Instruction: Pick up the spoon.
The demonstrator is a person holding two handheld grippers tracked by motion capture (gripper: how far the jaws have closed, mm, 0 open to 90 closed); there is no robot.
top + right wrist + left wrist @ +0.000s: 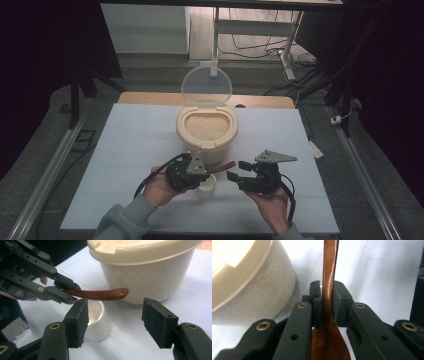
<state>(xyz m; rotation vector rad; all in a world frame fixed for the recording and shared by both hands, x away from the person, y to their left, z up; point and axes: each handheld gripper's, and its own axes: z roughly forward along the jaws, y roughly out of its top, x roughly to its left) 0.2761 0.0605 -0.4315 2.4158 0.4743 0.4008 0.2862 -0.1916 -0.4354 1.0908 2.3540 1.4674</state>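
My left gripper (205, 173) is shut on a brown wooden spoon (223, 167), whose handle points right toward my right gripper (237, 170). In the left gripper view the jaws clamp the spoon (329, 270) at its neck, with the spoon's bowl lying back between the jaws. My right gripper (118, 323) stands open, and the spoon's handle tip (100, 294) hangs just above and beyond its pads. A small white cup (97, 321) stands under the spoon. Behind them is a cream tub (207, 131) filled with pale grain, its clear lid (206, 86) hinged open.
The tub (146, 272) stands close behind the spoon and cup. A white mat (125, 150) covers the table, with bare room to the left and right of the tub. Desk legs and cables (280, 47) lie beyond the table's far edge.
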